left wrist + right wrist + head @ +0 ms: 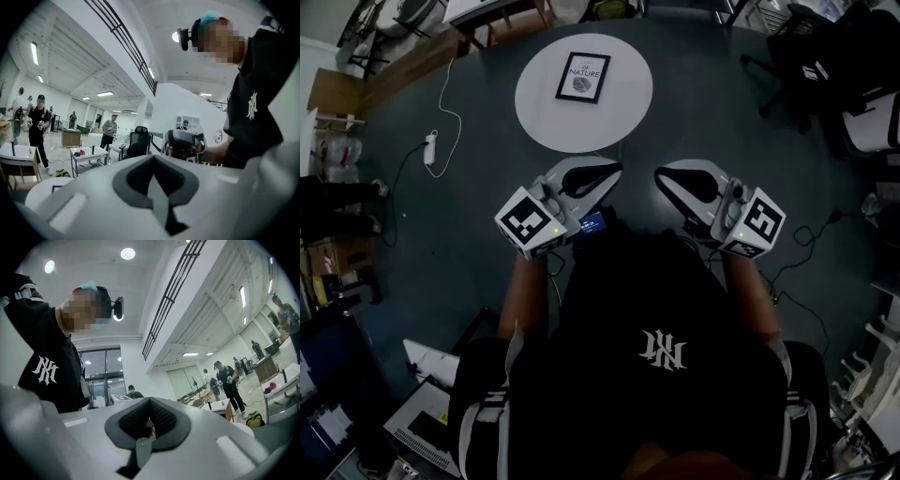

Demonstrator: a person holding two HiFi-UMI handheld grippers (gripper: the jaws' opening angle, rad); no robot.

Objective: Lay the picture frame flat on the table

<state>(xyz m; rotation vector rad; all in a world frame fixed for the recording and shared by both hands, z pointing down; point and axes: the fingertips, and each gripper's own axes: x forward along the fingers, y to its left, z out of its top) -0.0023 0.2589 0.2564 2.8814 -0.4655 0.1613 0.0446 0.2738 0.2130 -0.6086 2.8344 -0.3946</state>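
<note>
While both grippers sit low and close to the person's chest, neither one touches anything. Left gripper [605, 175] at centre-left of the head view, tips aimed up-frame and slightly inward; its own view tilts up at the ceiling and shows the jaws closed together, nothing between the dark pads [140, 180]. Right gripper [670, 180] mirrors it at centre-right, also angled inward; its jaws meet too and hold nothing. Marker cubes [529, 223] face up toward the head camera. Forearms bare, elbows bent at the torso.

Picture frame [583, 77] lies flat, face up, on the round white table [623, 112] at upper centre of the head view, well apart from both grippers. Black border, white mat, round dark graphic.

Floor [441, 244] is dark blue-grey. White power strip [431, 148] with a looping cable at left, cardboard boxes [408, 66] upper left, dark office chairs [811, 66] upper right. Gripper views show a big white hall with ceiling strip lights, desks and several people standing far off.

Readable: "NATURE" on the frame; white NY logo on the black T-shirt [664, 349].
</note>
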